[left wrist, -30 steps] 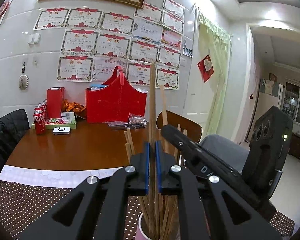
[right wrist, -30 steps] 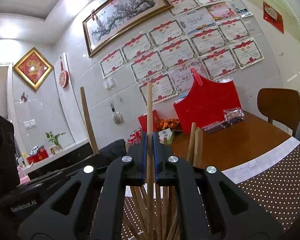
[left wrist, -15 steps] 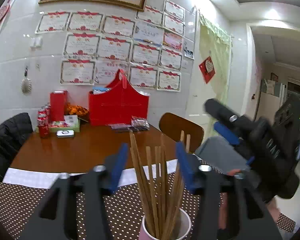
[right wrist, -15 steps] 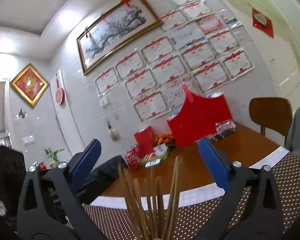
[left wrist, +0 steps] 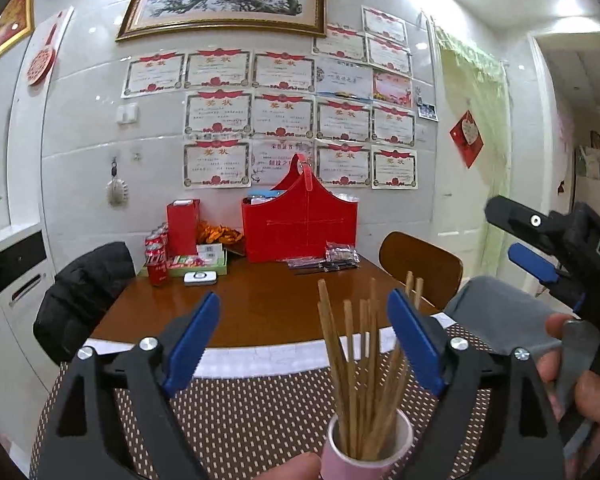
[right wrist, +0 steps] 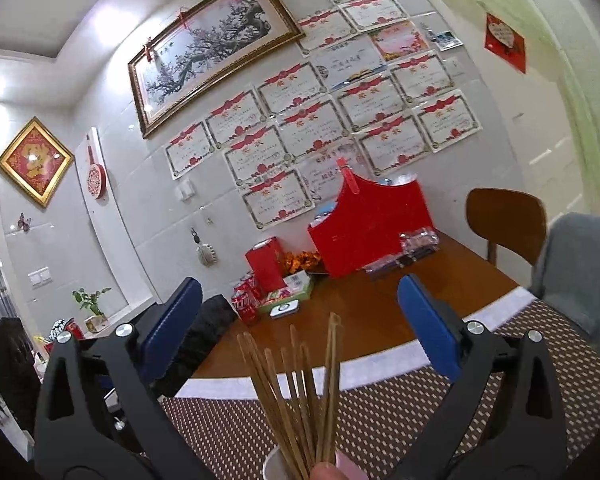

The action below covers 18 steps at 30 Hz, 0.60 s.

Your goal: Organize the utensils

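Observation:
A pink cup (left wrist: 368, 446) stands on the dotted brown mat (left wrist: 240, 412) and holds several wooden chopsticks (left wrist: 356, 364) upright. My left gripper (left wrist: 304, 344) is open and empty, its blue pads (left wrist: 192, 340) on either side of the chopsticks, apart from them. In the right wrist view the same cup (right wrist: 276, 466) and chopsticks (right wrist: 300, 392) sit low between the pads of my right gripper (right wrist: 300, 328), which is open and empty. The right gripper also shows at the right edge of the left wrist view (left wrist: 540, 248).
A round brown table (left wrist: 260, 308) carries a red basket (left wrist: 300, 220), a red box (left wrist: 182, 226), soda cans (left wrist: 156, 256) and a small white device (left wrist: 200, 278). A wooden chair (left wrist: 424, 268) and a grey seat (left wrist: 500, 312) stand at the right, a black jacket (left wrist: 80, 292) at the left.
Both grippers were shut on chopsticks one second ago. Both have opened, let the chopsticks drop into the cup, and drawn back and apart.

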### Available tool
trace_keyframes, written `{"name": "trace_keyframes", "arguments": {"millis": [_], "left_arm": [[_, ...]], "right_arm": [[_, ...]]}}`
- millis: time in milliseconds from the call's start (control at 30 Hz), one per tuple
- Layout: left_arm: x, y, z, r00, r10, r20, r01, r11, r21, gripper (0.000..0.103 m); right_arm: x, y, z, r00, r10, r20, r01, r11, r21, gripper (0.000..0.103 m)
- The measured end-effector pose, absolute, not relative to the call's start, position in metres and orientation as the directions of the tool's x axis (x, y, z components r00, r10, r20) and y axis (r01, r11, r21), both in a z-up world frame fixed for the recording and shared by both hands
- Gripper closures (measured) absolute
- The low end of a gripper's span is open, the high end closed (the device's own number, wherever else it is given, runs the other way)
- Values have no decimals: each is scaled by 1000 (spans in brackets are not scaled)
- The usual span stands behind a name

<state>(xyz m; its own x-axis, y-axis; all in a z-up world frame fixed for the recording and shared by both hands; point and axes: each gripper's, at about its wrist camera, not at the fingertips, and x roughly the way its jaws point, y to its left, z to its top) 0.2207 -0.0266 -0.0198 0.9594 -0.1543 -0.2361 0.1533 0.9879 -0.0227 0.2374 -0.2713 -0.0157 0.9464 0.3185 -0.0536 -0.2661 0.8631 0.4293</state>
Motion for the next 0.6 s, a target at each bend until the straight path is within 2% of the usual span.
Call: {"name": "trace_keyframes", "arguments": {"millis": [133, 300, 400, 600], "left_arm": [[194, -18, -20, 961, -94, -260, 97, 995, -1, 16], [155, 4, -18, 957, -50, -287, 35, 998, -57, 15], [137, 8, -21, 957, -14, -291, 9, 1000, -18, 13], [112, 11, -22, 953, 9, -304, -5, 1000, 13, 13]], "right_arm": [[209, -274, -11, 950, 292, -114, -224, 887, 403, 6], [169, -263, -11, 944, 266, -195, -190, 923, 336, 6], [150, -251, -21, 935, 256, -247, -184, 942, 279, 6], [136, -231, -34, 934, 214, -287, -167, 970, 179, 6]]}}
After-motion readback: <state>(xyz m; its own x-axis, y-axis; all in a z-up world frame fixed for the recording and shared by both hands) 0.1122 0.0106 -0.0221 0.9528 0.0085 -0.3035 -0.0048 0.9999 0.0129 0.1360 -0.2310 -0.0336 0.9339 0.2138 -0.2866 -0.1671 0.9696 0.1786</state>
